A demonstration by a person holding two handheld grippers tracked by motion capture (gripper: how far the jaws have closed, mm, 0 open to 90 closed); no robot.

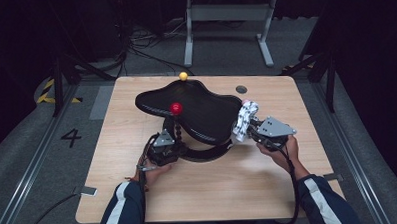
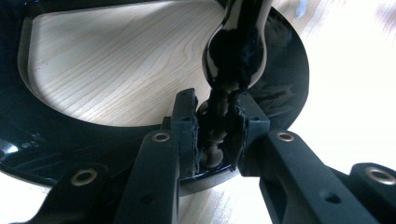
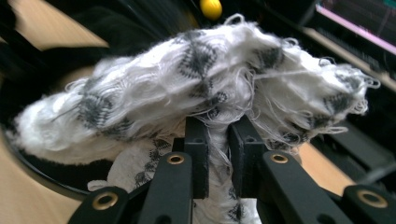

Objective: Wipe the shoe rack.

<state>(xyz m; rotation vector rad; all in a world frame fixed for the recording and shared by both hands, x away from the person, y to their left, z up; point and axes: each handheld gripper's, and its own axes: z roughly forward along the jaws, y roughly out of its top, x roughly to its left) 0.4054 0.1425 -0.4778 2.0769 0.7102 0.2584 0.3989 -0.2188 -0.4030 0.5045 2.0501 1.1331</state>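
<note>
Right gripper [image 3: 218, 140]: jaws clamped on a bunched white cloth with dark pattern [image 3: 196, 88], which is pressed against the near right edge of the black curved tray [image 1: 206, 116]. Left gripper [image 2: 215, 135]: jaws closed around the thin beaded black stem [image 2: 215, 144] below the tray's near left side, just above the stand's black ring base [image 2: 285, 79] on the wooden table [image 1: 189, 192]. On the tray's left part sits a red ball [image 1: 176, 108]; a yellow ball [image 1: 183, 76] is at its far rim.

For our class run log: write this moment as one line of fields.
left gripper: shut on stand post | right gripper: shut on cloth | cloth: at black tray edge | table: wood
</note>
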